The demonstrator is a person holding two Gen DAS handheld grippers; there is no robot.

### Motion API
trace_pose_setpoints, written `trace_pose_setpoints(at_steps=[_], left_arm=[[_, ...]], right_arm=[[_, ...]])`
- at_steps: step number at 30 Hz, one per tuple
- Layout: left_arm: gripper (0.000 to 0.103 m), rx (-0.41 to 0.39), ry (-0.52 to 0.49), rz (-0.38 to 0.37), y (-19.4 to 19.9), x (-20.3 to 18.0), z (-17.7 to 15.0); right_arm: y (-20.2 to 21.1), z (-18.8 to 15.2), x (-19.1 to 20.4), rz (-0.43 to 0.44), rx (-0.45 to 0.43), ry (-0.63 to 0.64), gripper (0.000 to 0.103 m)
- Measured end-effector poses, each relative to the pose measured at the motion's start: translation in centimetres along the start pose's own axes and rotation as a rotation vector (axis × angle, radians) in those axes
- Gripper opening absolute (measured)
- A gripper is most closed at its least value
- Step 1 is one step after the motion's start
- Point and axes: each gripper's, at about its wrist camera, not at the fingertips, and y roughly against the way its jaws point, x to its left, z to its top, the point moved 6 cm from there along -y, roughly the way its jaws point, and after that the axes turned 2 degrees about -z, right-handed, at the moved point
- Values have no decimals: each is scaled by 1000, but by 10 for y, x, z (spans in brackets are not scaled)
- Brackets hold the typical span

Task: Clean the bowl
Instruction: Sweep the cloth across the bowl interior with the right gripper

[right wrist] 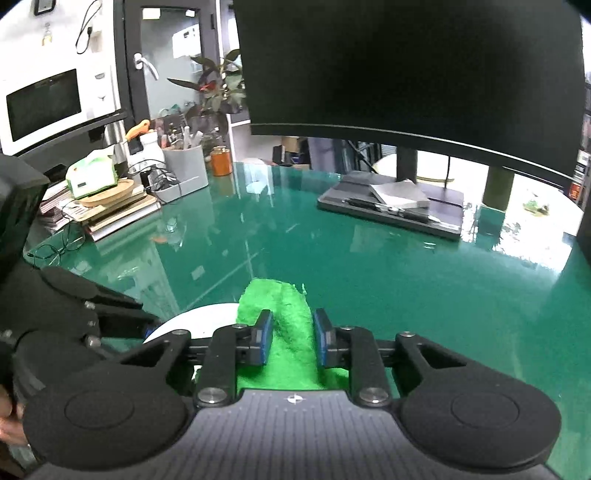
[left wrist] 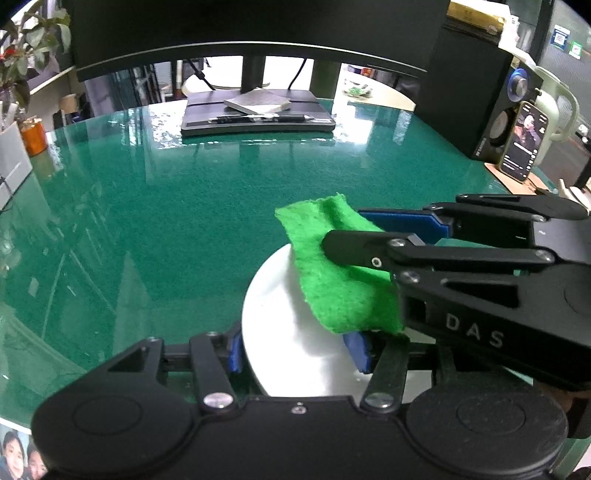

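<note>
A white bowl (left wrist: 273, 317) sits on the green table mat (left wrist: 184, 221), right in front of my left gripper (left wrist: 295, 350). That gripper is shut on the bowl, one blue pad outside its left rim and the other over its inside. My right gripper (left wrist: 347, 229) reaches in from the right, shut on a bright green cloth (left wrist: 340, 295) that drapes into the bowl. In the right wrist view the cloth (right wrist: 291, 314) is bunched between the blue pads of the right gripper (right wrist: 291, 339). The bowl (right wrist: 199, 317) and left gripper (right wrist: 147, 325) show at lower left.
A dark monitor (left wrist: 251, 33) stands at the back, its base (left wrist: 258, 118) carrying a notebook and a pen. A speaker (left wrist: 480, 103) and a lit phone (left wrist: 524, 144) stand at the right. An orange jar (right wrist: 221, 160), a grey pen holder (right wrist: 184, 166), stacked books and glasses (right wrist: 59, 247) lie at the left.
</note>
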Motion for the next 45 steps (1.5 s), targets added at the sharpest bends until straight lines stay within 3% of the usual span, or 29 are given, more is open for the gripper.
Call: trace_pose_setpoints(at_steps=[9,15,18,19,23,25,26,27,30,34,36,38,41,45], left_arm=[[50,-9,30,32,-1,6,3],[55,23,-19,-28,7,1,2],[56,13,-4,-40,15,8,7],[57,6,10,-37,15,12,12],[58,23,-59,-24,2,12,21],[51,37,-71,-32,-5,11,22],[37,52,-58,-39,-7,12,21],[30,74,-26,-56,-11,14,18],[26,74,-1,-66,-8,15,12],[29,72,-36,-99,8,7,2],[43,7,59,-168,26,18,10],[49,-19,116,-177,31,28,21],[44,-16,81,-153,26,30,31],[18,51,-53,-112,10,17,33]], right_arm=[[25,-19,-9,-41,62,-49,23],[5,-6,-8,-35,40,-66,21],[3,-1,-5,-3,40,-59,26],[5,0,-7,4,35,-79,34],[11,3,-13,4,16,-120,34],[8,2,-13,4,31,-108,21],[6,1,-13,3,38,-101,20],[6,2,-12,-1,36,-99,20],[7,3,-11,-13,27,-100,19],[10,4,-15,-33,11,-127,19],[13,5,-14,-32,7,-99,19],[17,5,-13,-24,7,-76,19],[18,5,-13,-14,13,-79,19],[18,5,-14,-17,17,-89,20]])
